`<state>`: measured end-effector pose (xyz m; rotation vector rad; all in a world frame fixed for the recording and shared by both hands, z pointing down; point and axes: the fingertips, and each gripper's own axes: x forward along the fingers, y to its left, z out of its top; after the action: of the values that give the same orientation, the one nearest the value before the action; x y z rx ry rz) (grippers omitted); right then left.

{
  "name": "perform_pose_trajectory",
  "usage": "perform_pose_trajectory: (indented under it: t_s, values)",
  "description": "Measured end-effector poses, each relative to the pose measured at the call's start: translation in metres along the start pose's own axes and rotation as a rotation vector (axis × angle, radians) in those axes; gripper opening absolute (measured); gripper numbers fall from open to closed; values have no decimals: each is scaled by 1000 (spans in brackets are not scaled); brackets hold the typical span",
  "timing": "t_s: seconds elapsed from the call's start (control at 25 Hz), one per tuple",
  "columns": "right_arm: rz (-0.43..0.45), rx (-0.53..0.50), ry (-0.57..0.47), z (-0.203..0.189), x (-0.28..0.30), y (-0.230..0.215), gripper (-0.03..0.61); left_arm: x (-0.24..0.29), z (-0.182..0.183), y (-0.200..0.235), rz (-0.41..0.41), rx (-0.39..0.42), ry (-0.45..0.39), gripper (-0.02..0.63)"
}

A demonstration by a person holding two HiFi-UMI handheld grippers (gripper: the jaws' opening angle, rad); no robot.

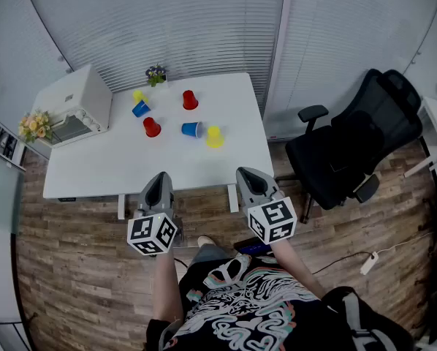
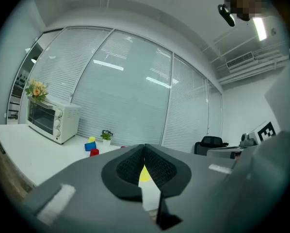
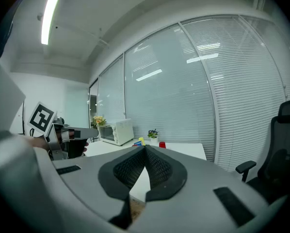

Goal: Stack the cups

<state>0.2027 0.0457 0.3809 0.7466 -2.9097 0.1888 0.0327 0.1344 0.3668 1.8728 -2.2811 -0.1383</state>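
Several cups lie spread over the far half of the white table [image 1: 131,174]: a yellow cup [image 1: 139,94], a blue cup [image 1: 140,109], two red cups [image 1: 190,99] [image 1: 152,127], a second blue cup [image 1: 191,129] on its side and a second yellow cup [image 1: 215,137]. My left gripper [image 1: 161,174] and right gripper [image 1: 242,171] hover side by side at the table's near edge, well short of the cups. Both are shut with nothing held. In the left gripper view the shut left gripper [image 2: 144,146] frames a yellow cup [image 2: 144,174]. The right gripper [image 3: 145,147] is also closed, a red cup [image 3: 162,144] far beyond.
A white toaster oven [image 1: 72,108] stands at the table's left end with flowers [image 1: 34,126] beside it. A small potted plant [image 1: 156,74] sits at the far edge. A black office chair [image 1: 357,152] stands on the wooden floor to the right.
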Motion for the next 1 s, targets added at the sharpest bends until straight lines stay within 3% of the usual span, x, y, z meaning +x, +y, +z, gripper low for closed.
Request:
perform_pose_trajectory:
  t_s: [0.16,0.44,0.52,0.64,0.84,1.0]
  values:
    - [5,-8,10,-4,3,0,2,2,-3,0,-21,-16,10,44]
    - [3,-11,17,-7,6,-5,2,6,-11,-3,-25,-11,38,49]
    - [6,-34,32,-8,7,-6,5,8,-14,-5,-31,3,61,82]
    - [32,-104,82,-9,13,-4,123,6,-17,-6,-23,37,99,109]
    - [90,-232,147,-10,34,9,143,9,-19,9,10,90,160,123]
    - [127,-236,174,-13,56,15,146,19,-23,28,25,81,186,123]
